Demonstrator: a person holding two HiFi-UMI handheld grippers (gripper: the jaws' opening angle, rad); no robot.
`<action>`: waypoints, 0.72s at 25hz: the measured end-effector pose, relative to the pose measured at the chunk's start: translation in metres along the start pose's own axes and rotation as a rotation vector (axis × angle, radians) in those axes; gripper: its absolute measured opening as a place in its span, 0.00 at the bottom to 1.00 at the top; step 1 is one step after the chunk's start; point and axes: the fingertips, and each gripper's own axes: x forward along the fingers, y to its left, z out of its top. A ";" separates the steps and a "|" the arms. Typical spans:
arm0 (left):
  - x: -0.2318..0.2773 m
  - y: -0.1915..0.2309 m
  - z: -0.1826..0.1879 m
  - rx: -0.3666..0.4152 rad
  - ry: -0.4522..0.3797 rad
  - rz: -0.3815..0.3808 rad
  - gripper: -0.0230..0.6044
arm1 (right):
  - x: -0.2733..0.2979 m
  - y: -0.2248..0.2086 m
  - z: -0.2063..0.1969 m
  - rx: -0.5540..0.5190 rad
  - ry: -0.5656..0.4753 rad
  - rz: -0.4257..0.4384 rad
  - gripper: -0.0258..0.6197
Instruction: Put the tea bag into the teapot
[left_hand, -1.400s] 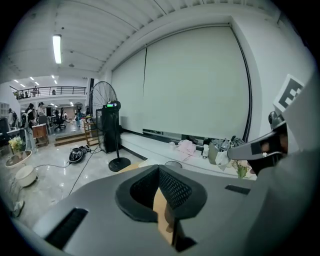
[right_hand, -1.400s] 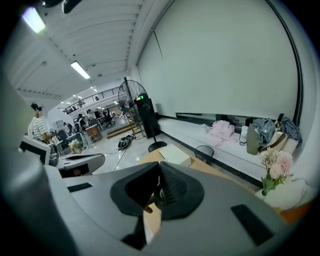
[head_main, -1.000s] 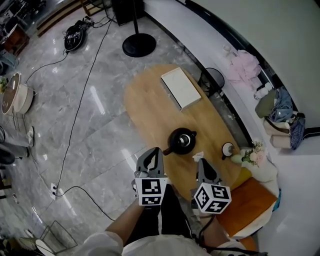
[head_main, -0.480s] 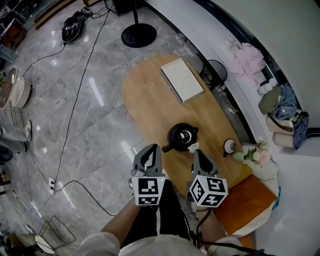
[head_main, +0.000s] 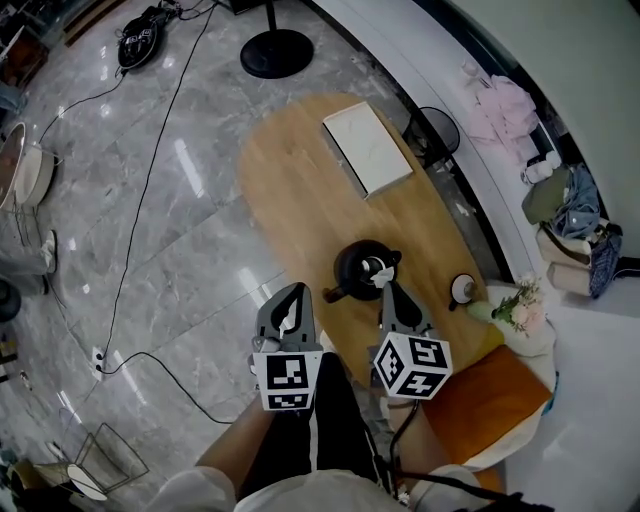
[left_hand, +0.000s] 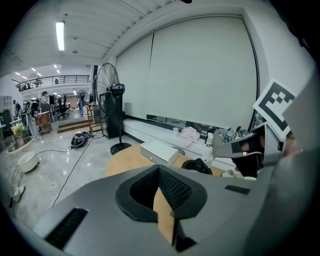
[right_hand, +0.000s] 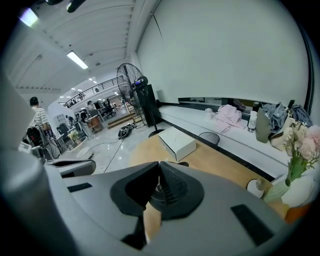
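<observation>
**Tea bag held over the teapot at the near end of the desk**

The right tool (head_main: 385, 284) is clamped on the white tea bag (head_main: 379, 268). In the head view the bag sits at the tool's tip, right over the top of the black teapot (head_main: 350, 272). In the right gripper view the jaws meet at their tips. The left tool (head_main: 297, 290) is closed on nothing. It hangs beside the desk's near left edge, just apart from the teapot's spout side. Its own view shows the jaws pressed together, with bare wood behind them.

The desk (head_main: 295, 190) is a long oval of light wood. A flat white box (head_main: 366, 149) lies toward its far end, well apart from the teapot. A small white cup (head_main: 461, 290) stands near the right edge. Just beside it is a pale vase of pink flowers (head_main: 520, 308). An orange seat (head_main: 485, 395) is tucked against the near right corner.

The floor (head_main: 190, 270) is glossy grey marble. A thin black cable (head_main: 140, 215) trails across it. The round black base of a standing fan (head_main: 276, 53) stands beyond the desk's far end. A white ledge runs along the right wall. On it lie a pink cloth (head_main: 505, 108) and some bags, and a dark wire bin (head_main: 437, 130) stands between ledge and desk. The left gripper view shows a large pale blind (left_hand: 200, 75) behind the ledge and an open hall with ceiling strip lights to the left.
</observation>
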 end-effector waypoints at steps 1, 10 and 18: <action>0.000 0.002 -0.001 -0.004 0.001 0.003 0.04 | 0.003 0.001 -0.001 -0.001 0.004 0.001 0.10; 0.004 0.014 -0.011 -0.015 0.014 0.023 0.04 | 0.021 0.003 -0.010 -0.005 0.033 0.005 0.10; 0.006 0.018 -0.017 -0.024 0.023 0.037 0.04 | 0.026 0.000 -0.017 0.018 0.045 0.009 0.10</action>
